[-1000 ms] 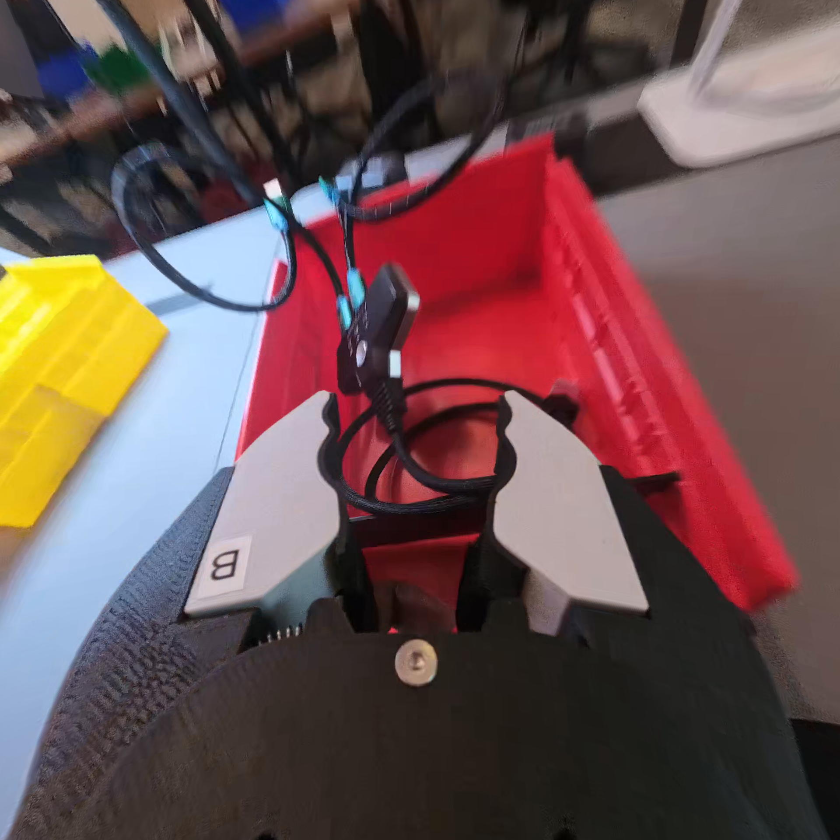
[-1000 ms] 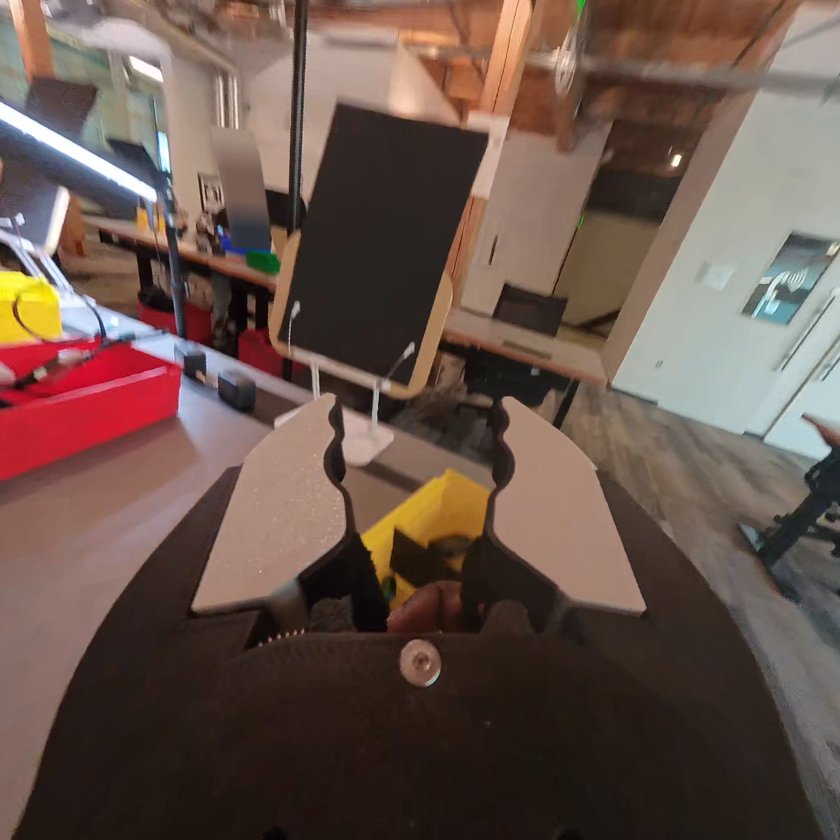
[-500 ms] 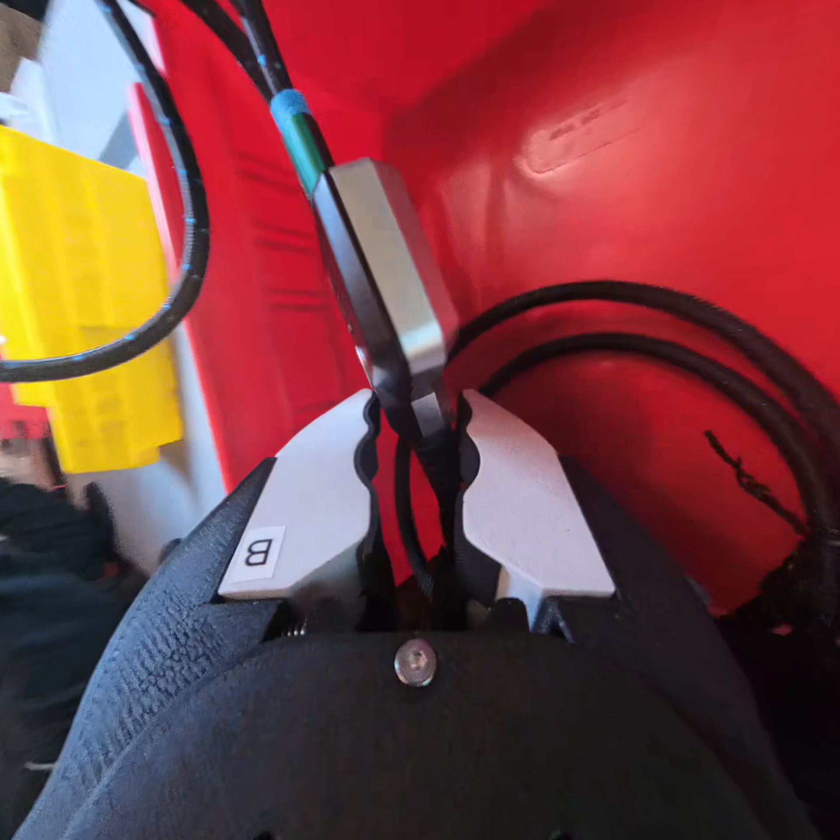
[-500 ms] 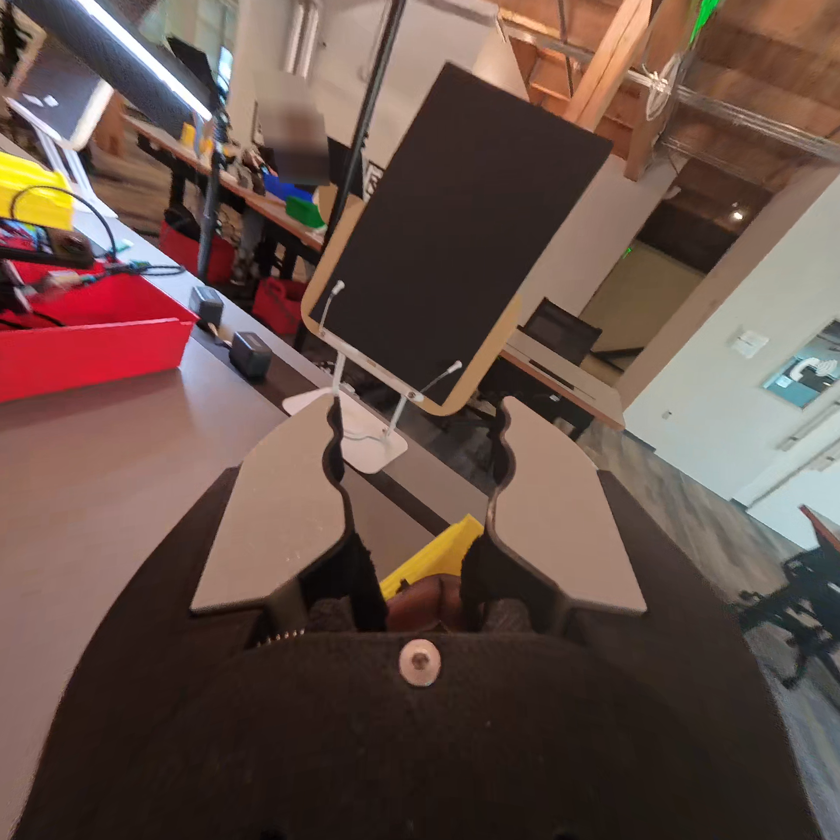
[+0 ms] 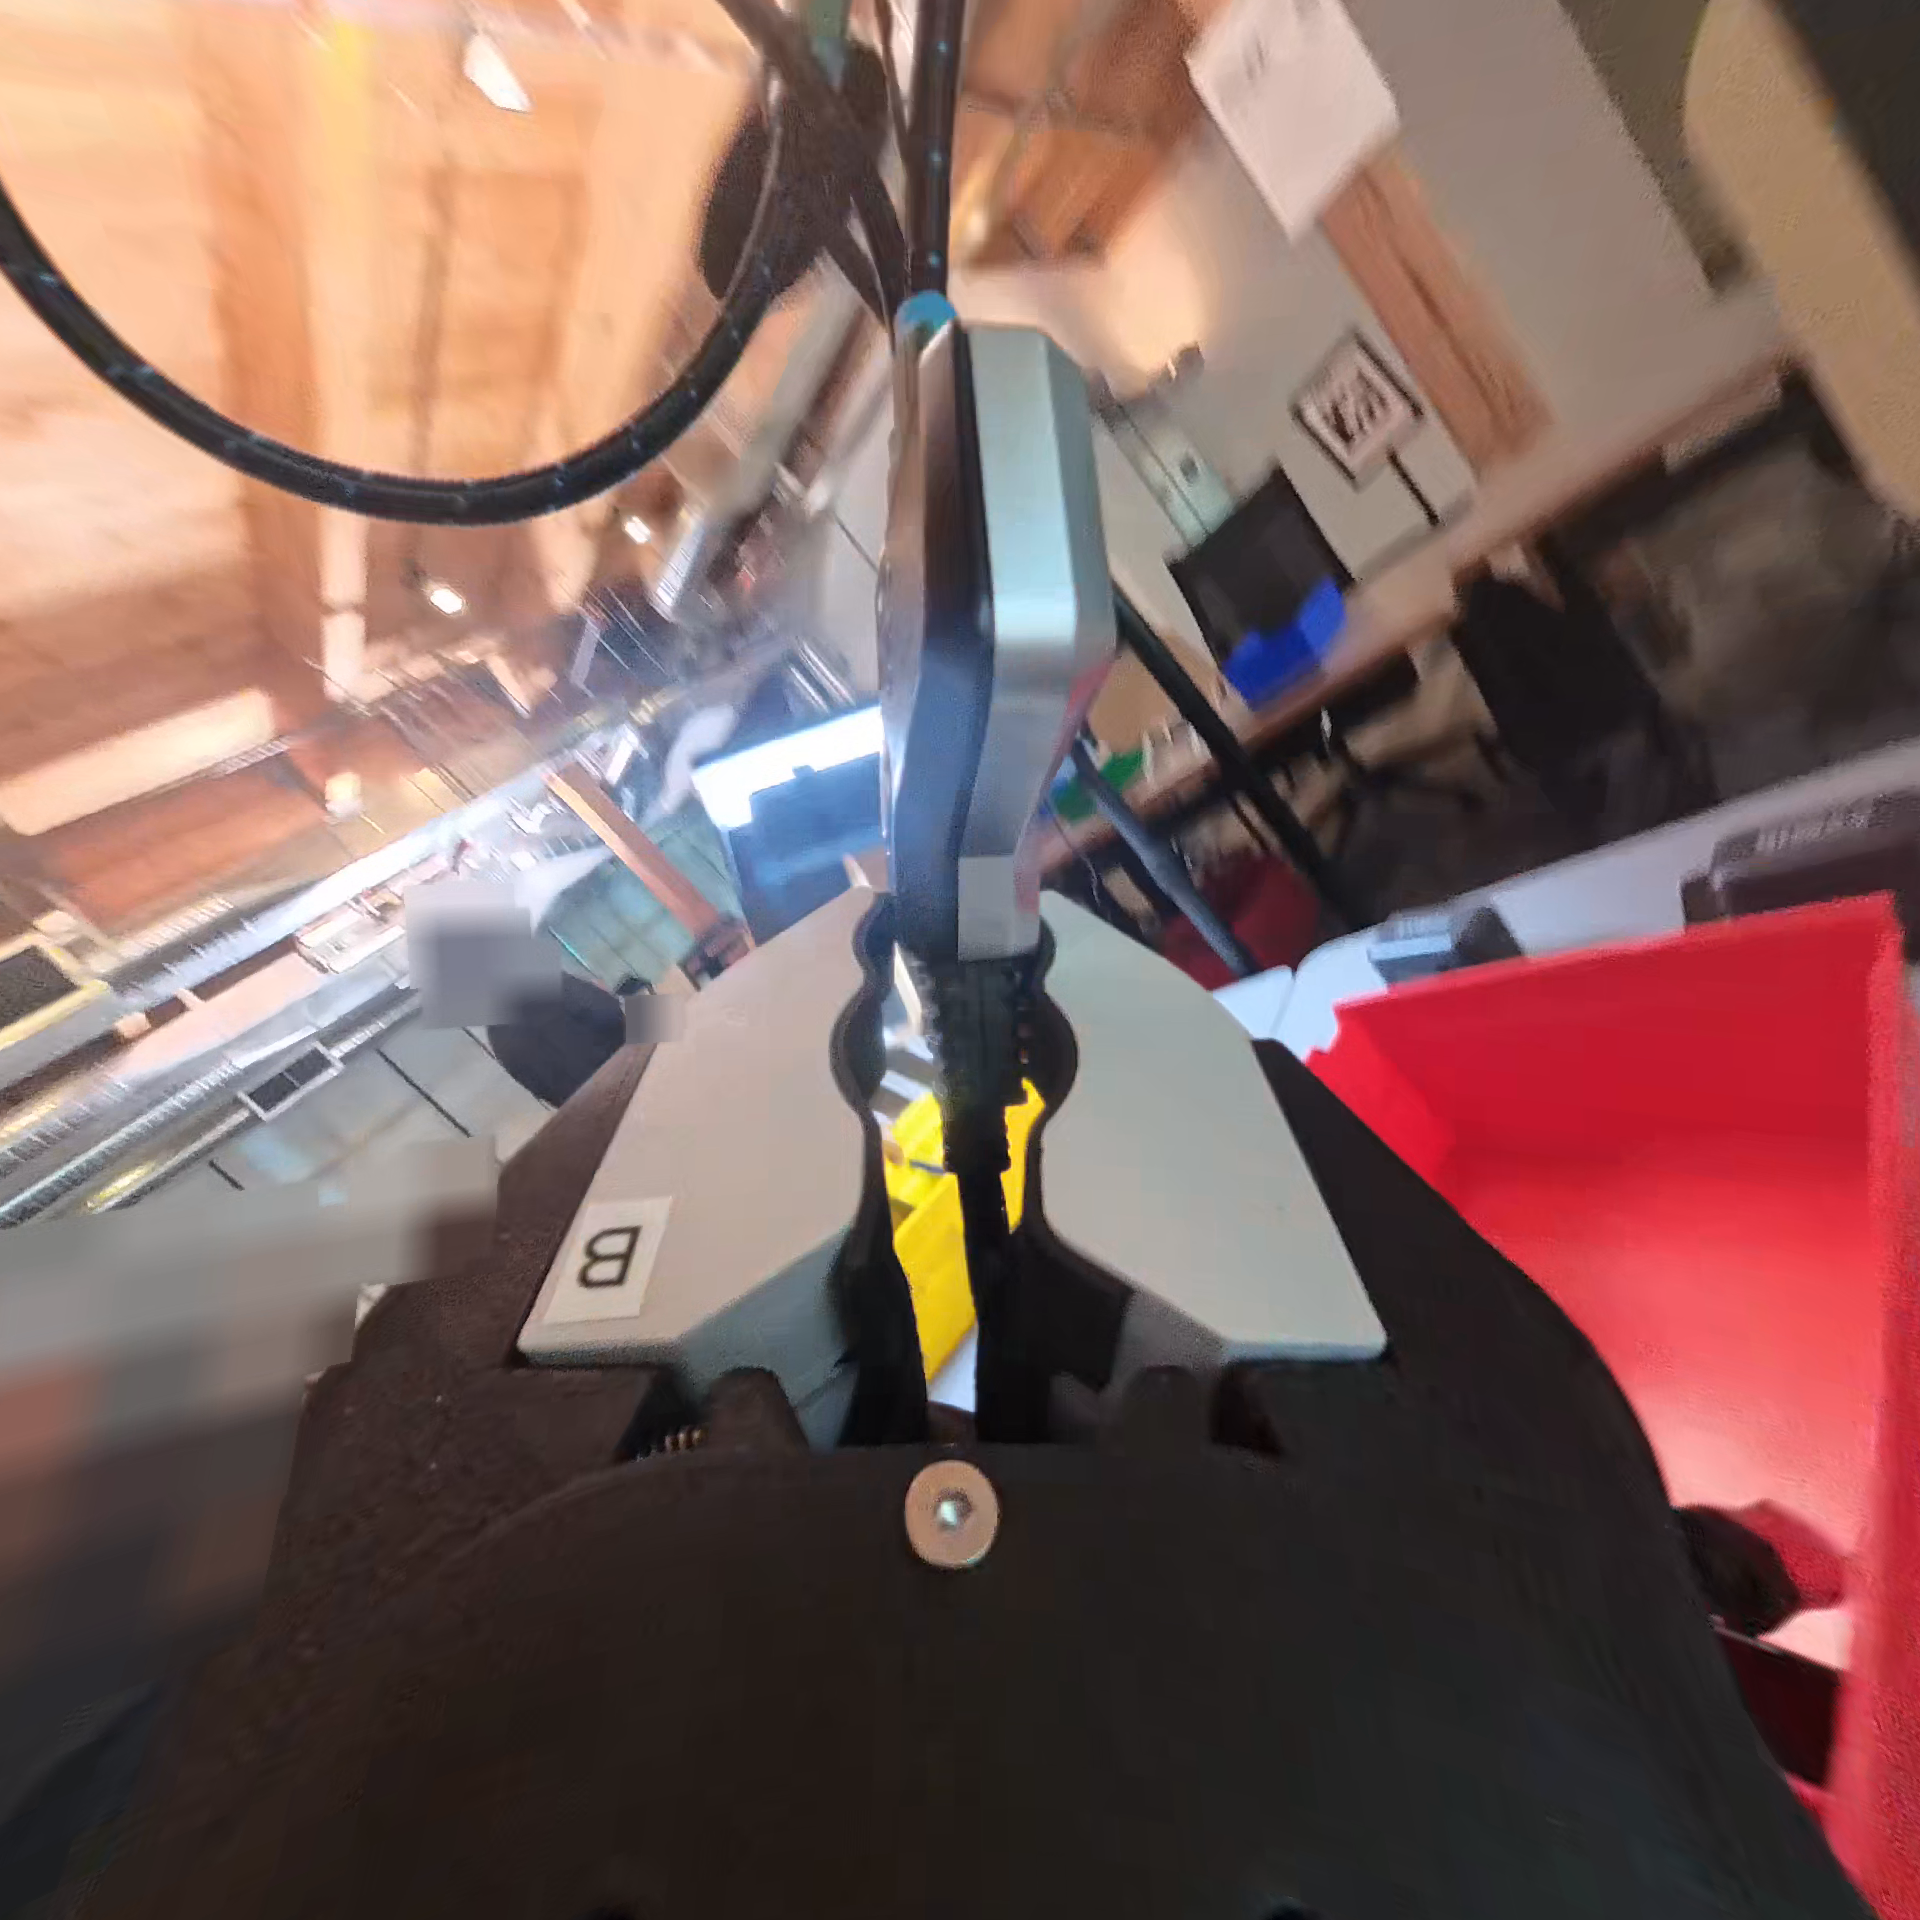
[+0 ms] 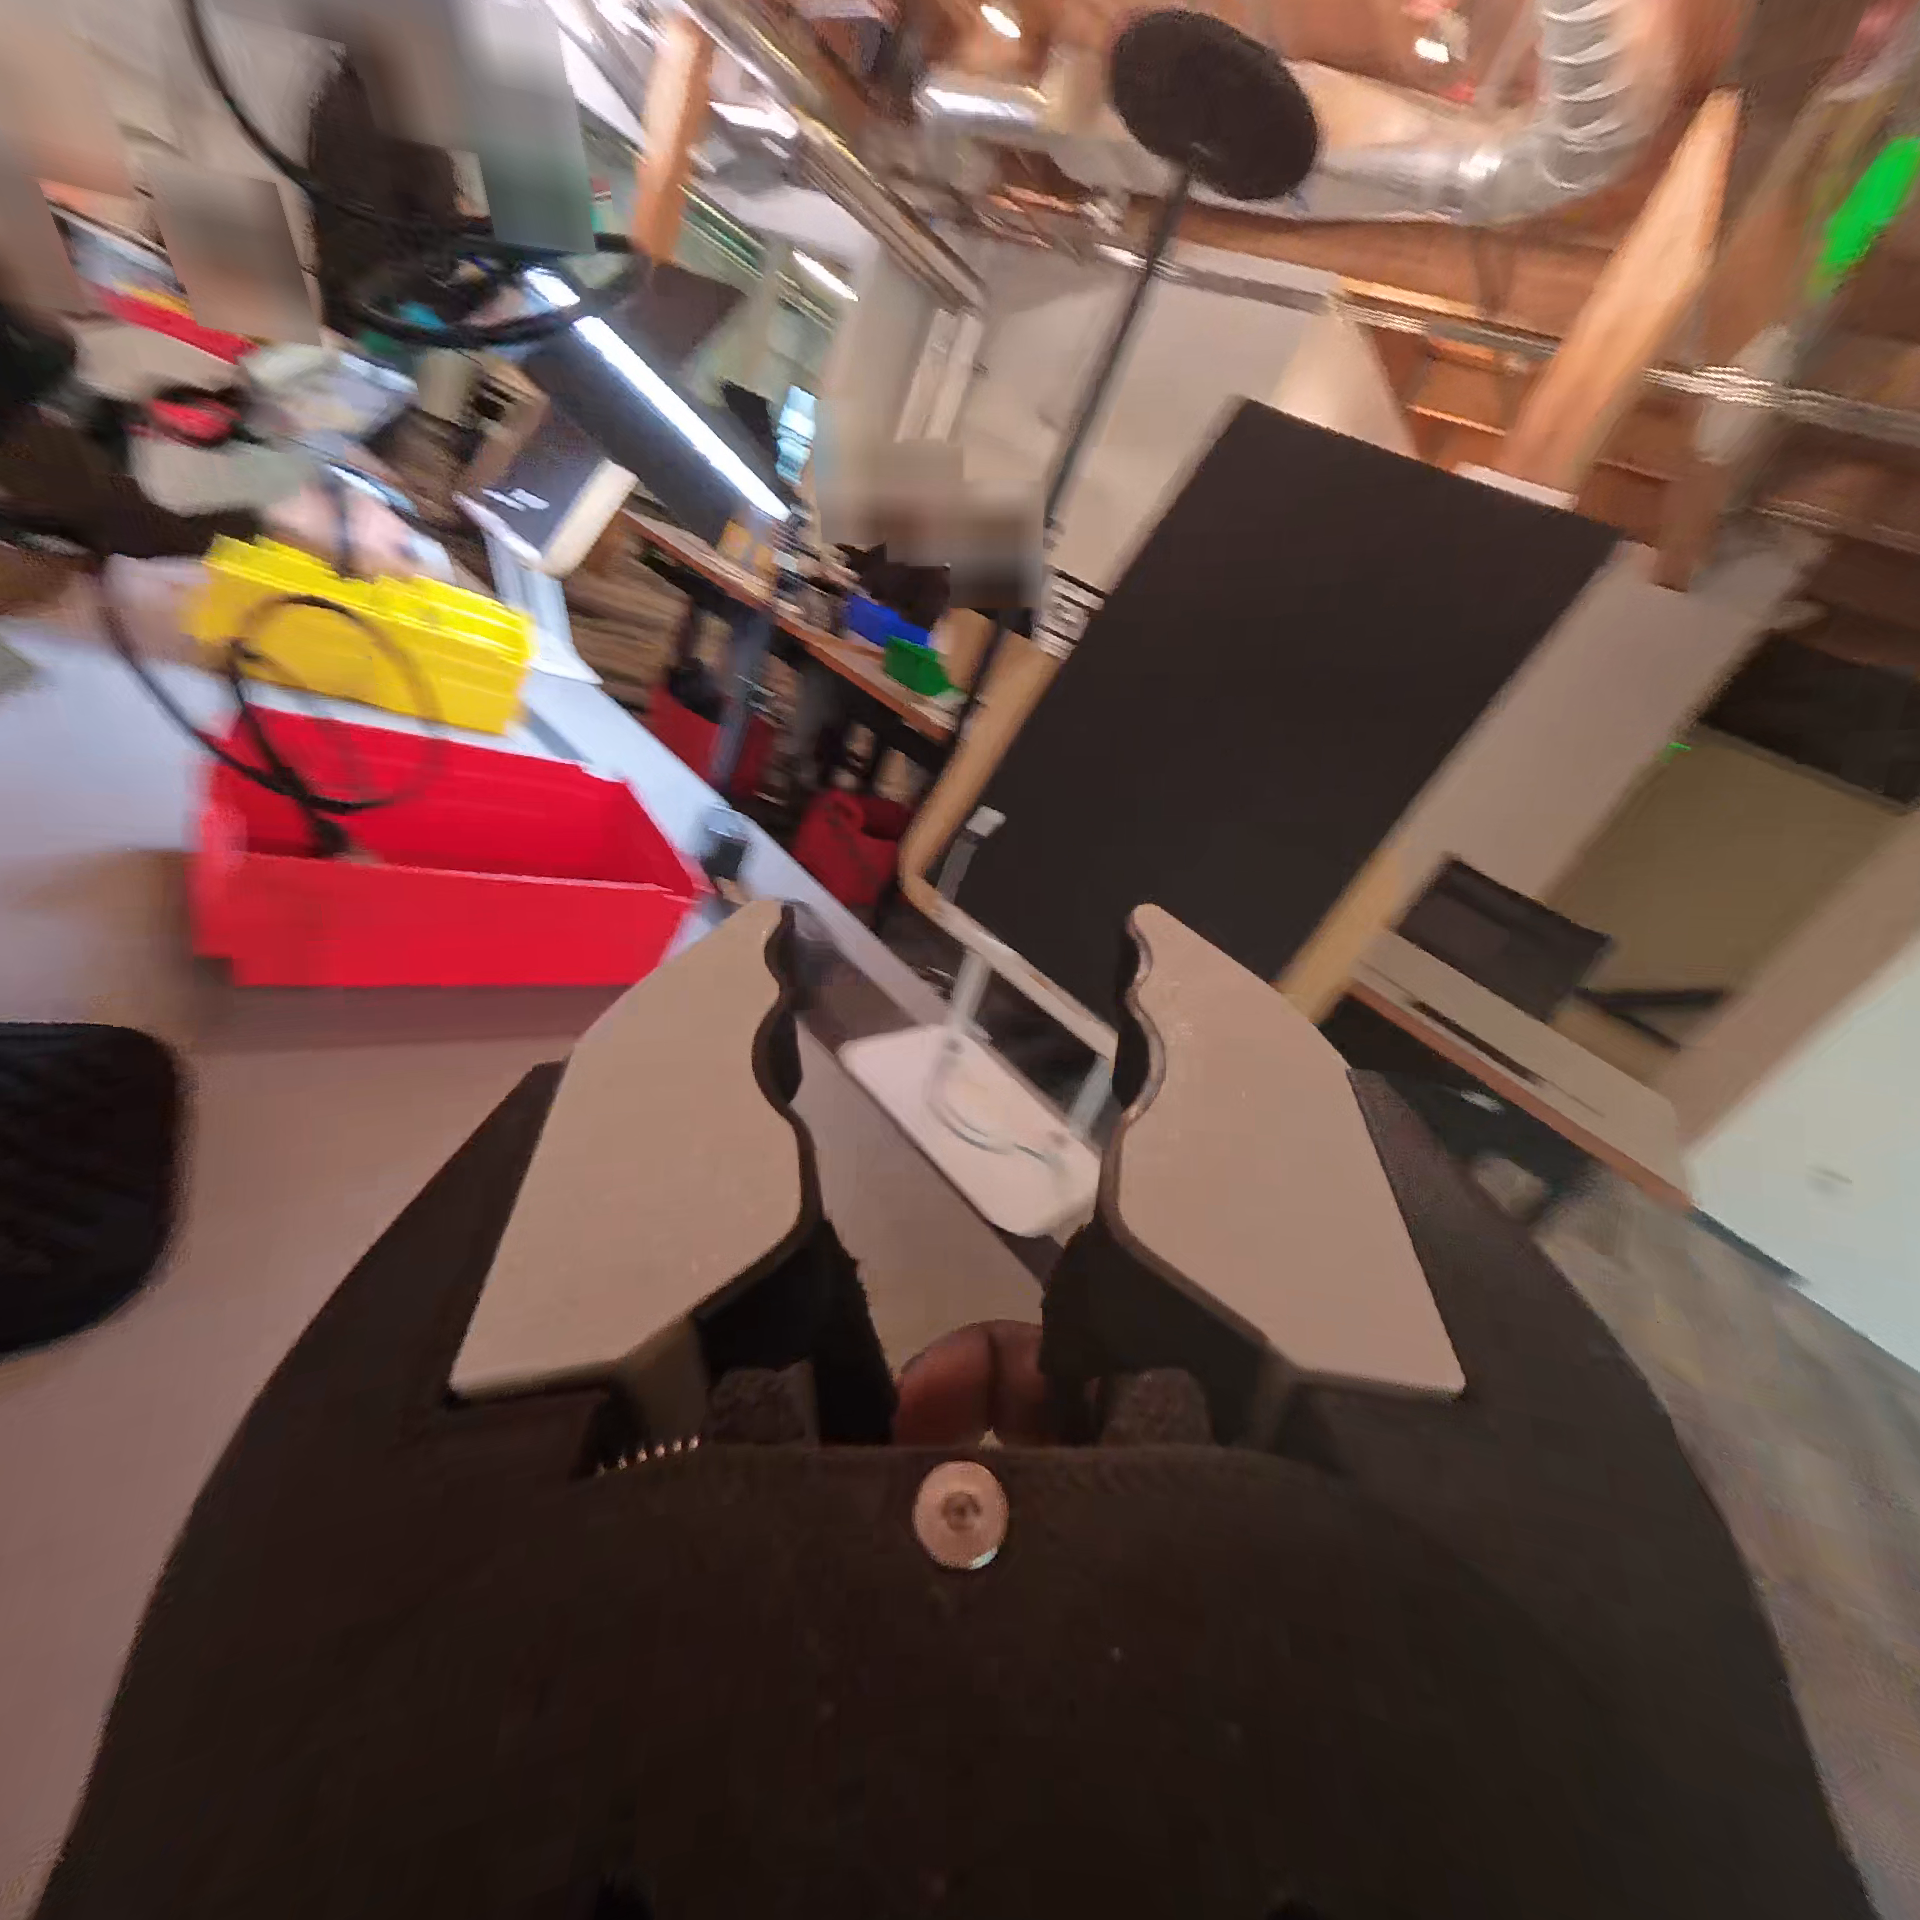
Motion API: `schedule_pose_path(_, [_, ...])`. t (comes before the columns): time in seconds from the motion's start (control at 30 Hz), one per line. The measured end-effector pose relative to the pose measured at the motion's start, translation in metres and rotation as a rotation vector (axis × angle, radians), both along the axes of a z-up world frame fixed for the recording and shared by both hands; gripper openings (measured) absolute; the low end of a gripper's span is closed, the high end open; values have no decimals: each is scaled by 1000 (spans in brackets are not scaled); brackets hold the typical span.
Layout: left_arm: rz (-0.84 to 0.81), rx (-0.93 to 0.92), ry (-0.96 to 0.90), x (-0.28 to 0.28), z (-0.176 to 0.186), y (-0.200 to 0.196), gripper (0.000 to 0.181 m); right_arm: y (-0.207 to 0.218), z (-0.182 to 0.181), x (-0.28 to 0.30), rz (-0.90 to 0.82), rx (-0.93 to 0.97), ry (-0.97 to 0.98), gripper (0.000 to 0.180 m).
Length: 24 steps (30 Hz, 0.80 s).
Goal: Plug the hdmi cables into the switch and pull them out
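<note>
My left gripper [image 5: 954, 935] is shut on the lower end of the HDMI switch [image 5: 992, 634], a grey and black box held upright in the air, where its black cord's strain relief [image 5: 977, 1049] enters. Black braided HDMI cables [image 5: 925, 156] with a blue collar plug into its top end and loop away to the left [image 5: 436, 488]. My right gripper [image 6: 956, 935] is open and empty above the grey table [image 6: 343, 1122]. In the right wrist view cables [image 6: 281, 748] hang down into the red bin [image 6: 436, 873] at the left.
The red bin [image 5: 1621, 1143] is at the right in the left wrist view, a yellow bin [image 5: 935, 1216] shows between the fingers. In the right wrist view a yellow bin [image 6: 364, 644] sits behind the red one, and a black panel on a white stand [image 6: 1247, 707] stands ahead.
My left gripper closed on the switch in the red bin and lifted it up into the air with its cables. My right gripper stayed open and swung, the view tilting.
</note>
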<state>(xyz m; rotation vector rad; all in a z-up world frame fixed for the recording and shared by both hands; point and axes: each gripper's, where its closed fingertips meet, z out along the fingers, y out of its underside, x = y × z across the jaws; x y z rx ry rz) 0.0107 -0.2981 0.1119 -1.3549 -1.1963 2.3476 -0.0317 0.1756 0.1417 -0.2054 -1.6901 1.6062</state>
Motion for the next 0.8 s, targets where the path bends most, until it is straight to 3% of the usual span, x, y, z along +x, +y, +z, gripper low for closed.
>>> schedule_pose_path(0.13, [-53, -45, 186, 43, 11, 75, 21, -54, -5, 49, 379, -42, -106, 59])
schedule_pose_path(0.3, [-125, -60, 215, 54, -30, 147, 21, -134, -40, 102, 739, -16, -356, 66])
schedule_pose_path(0.47, [-272, -113, 141, 41, -57, 190, 21, -182, -81, 107, 859, 20, -537, 61])
schedule_pose_path(0.57, [-310, -170, 105, 35, -80, 202, 21, -183, -93, 101, 894, 65, -518, 62])
schedule_pose_path(0.7, [-245, -167, 38, 20, -99, 206, 22, -190, -121, 95, 848, 206, -433, 80])
schedule_pose_path(0.8, [-204, -172, 31, 14, -100, 213, 24, -215, -116, 86, 814, -14, -466, 71])
